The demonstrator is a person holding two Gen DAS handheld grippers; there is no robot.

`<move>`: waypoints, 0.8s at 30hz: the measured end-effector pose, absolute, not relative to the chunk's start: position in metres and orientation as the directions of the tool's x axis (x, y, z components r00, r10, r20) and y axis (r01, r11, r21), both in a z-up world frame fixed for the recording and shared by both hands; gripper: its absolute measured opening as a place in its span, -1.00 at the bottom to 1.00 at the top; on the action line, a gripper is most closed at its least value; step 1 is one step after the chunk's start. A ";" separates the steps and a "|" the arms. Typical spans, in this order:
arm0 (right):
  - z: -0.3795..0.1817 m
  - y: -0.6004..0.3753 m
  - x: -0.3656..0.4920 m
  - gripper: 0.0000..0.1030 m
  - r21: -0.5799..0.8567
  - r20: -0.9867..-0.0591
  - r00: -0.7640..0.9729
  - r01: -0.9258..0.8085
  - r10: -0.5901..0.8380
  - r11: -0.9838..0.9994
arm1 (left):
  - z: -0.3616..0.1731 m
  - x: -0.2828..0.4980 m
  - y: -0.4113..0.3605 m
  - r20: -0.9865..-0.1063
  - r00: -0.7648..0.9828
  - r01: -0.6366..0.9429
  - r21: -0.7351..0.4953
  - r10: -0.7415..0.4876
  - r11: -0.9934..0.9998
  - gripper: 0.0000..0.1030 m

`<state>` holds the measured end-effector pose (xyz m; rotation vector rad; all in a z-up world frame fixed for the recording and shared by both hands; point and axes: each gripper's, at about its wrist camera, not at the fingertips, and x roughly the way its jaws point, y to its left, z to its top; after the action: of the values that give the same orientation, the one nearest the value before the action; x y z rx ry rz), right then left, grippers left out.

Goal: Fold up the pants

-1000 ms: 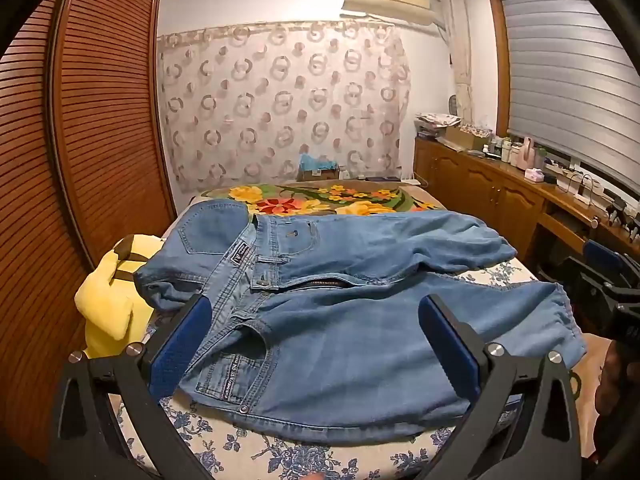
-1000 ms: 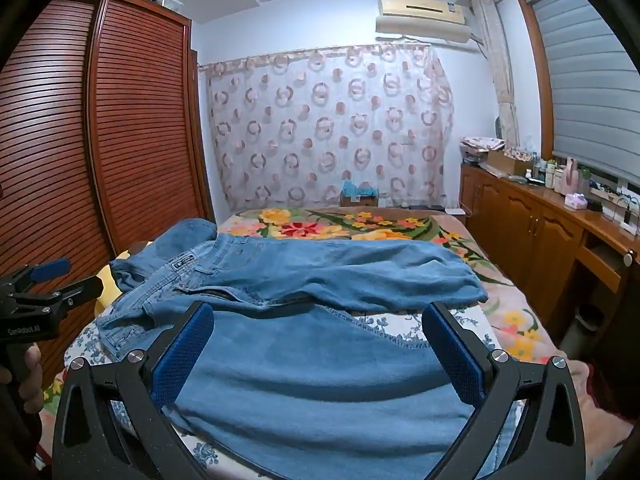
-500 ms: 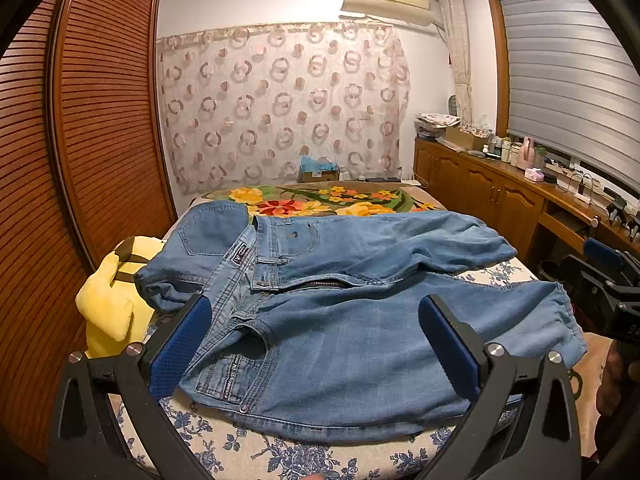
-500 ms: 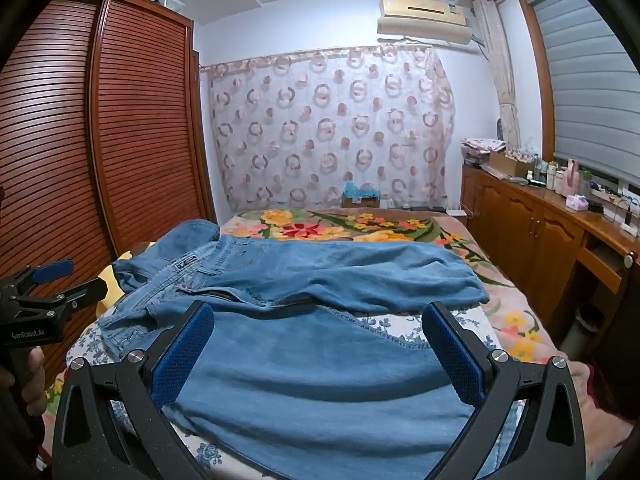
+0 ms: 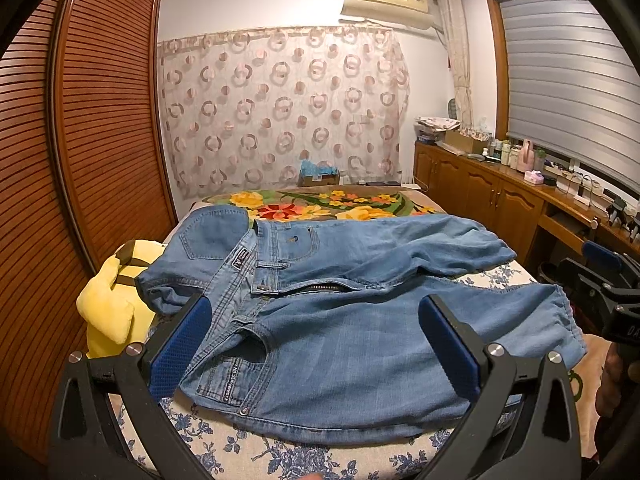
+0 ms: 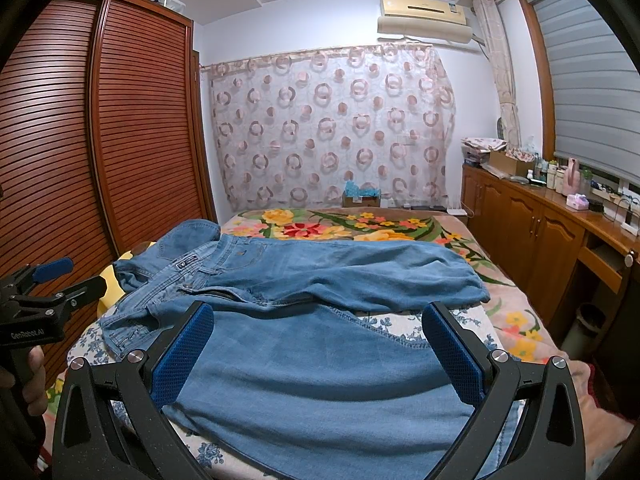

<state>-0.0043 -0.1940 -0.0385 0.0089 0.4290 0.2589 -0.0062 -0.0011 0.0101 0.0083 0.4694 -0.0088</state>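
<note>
Almost nothing has moved since a second ago — both tongs hover just short of the jeans [image 5: 360, 320], which lie spread flat on the bed [image 5: 312, 456], waist toward the yellow plush toy [image 5: 108, 304]. The left tongs [image 5: 316, 348] and right tongs [image 6: 320, 356] gape wide, empty — probably poised over waist and leg to start the first fold.
</note>
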 end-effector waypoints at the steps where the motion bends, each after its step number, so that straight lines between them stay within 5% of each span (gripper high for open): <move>1: -0.038 -0.194 -0.004 1.00 0.064 -0.409 0.877 -0.246 0.250 0.967 | 0.007 -0.003 0.002 -0.452 0.892 0.010 0.005 -0.007 1.000 1.00; 24: -0.038 -0.194 -0.004 1.00 0.065 -0.406 0.878 -0.251 0.255 0.966 | 0.021 -0.008 0.003 -0.438 0.899 0.012 0.009 -0.007 1.000 1.00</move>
<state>-0.0038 -0.1942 -0.0383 0.0103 0.4245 0.2637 -0.0082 0.0025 0.0206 0.0115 0.4536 -0.0099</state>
